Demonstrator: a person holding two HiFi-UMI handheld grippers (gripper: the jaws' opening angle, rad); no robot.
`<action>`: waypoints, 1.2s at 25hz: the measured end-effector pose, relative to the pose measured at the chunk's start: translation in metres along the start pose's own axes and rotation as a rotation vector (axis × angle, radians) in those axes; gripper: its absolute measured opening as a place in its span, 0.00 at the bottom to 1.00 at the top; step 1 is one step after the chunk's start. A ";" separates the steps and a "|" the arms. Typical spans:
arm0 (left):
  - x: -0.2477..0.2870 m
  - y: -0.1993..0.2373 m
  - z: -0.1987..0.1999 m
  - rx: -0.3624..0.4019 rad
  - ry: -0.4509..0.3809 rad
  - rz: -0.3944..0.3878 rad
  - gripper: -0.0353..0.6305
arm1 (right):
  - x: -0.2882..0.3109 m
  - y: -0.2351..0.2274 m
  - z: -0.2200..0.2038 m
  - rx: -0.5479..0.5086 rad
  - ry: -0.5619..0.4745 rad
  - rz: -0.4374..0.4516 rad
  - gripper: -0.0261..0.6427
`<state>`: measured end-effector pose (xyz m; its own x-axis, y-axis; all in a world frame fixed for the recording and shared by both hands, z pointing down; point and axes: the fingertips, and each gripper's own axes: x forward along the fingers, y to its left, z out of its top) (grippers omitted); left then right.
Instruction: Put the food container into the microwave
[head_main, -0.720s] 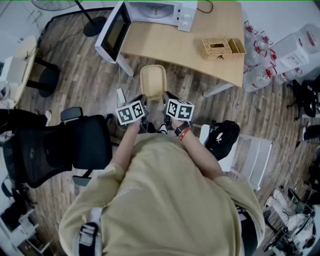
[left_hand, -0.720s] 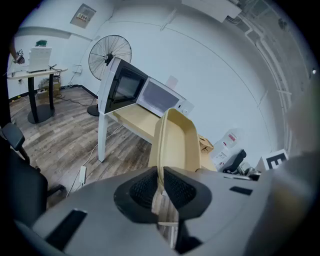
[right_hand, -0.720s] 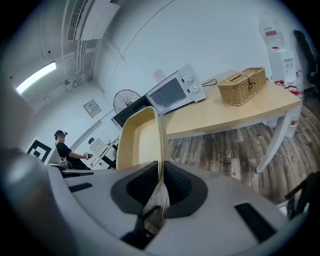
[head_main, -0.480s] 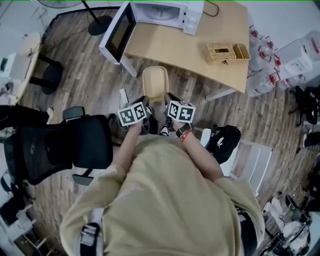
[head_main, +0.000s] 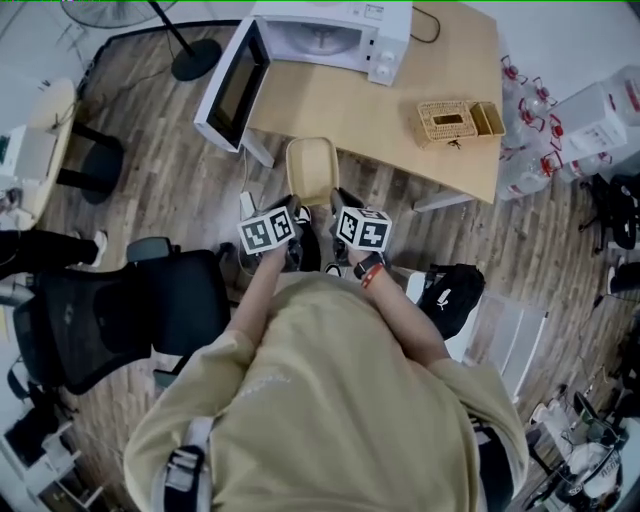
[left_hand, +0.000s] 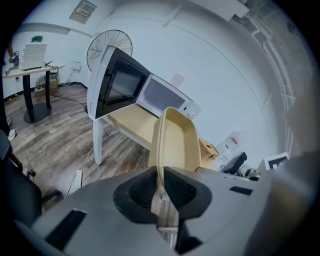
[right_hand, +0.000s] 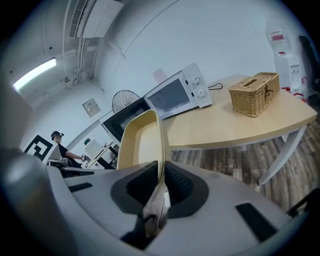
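Observation:
A cream food container (head_main: 311, 171) hangs in the air above the floor, in front of the table. My left gripper (left_hand: 159, 186) is shut on its left rim and my right gripper (right_hand: 161, 181) is shut on its right rim. The container (left_hand: 176, 141) looks empty and stretches away from both sets of jaws (right_hand: 141, 141). A white microwave (head_main: 330, 36) stands at the table's far left with its door (head_main: 232, 87) swung wide open. The microwave (left_hand: 159, 95) lies ahead of the container, and its open door (left_hand: 120, 83) is at the left.
A wicker basket (head_main: 452, 118) sits on the wooden table (head_main: 400, 110) right of the microwave. A black office chair (head_main: 120, 315) is at my left, a black bag (head_main: 450, 293) at my right. A fan stand (head_main: 193, 57) stands behind the microwave door. Water bottles (head_main: 522, 130) stand beyond the table's right end.
The container and both grippers have moved slightly forward toward the table, and the microwave now shows a little nearer. Both grips are unchanged.

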<state>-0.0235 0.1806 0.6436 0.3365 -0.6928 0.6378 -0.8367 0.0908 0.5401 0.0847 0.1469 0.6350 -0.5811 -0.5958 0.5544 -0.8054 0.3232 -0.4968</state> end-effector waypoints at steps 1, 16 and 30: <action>0.007 0.002 0.009 -0.001 0.002 -0.005 0.13 | 0.007 -0.001 0.006 0.004 0.000 -0.004 0.12; 0.099 0.025 0.158 0.038 0.055 -0.083 0.13 | 0.123 -0.007 0.126 0.096 -0.057 -0.089 0.12; 0.150 0.040 0.236 0.007 0.075 -0.166 0.13 | 0.191 -0.009 0.191 0.143 -0.103 -0.195 0.12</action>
<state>-0.1081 -0.0885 0.6318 0.5011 -0.6427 0.5794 -0.7701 -0.0258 0.6374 0.0035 -0.1107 0.6179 -0.3959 -0.7107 0.5815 -0.8719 0.0922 -0.4809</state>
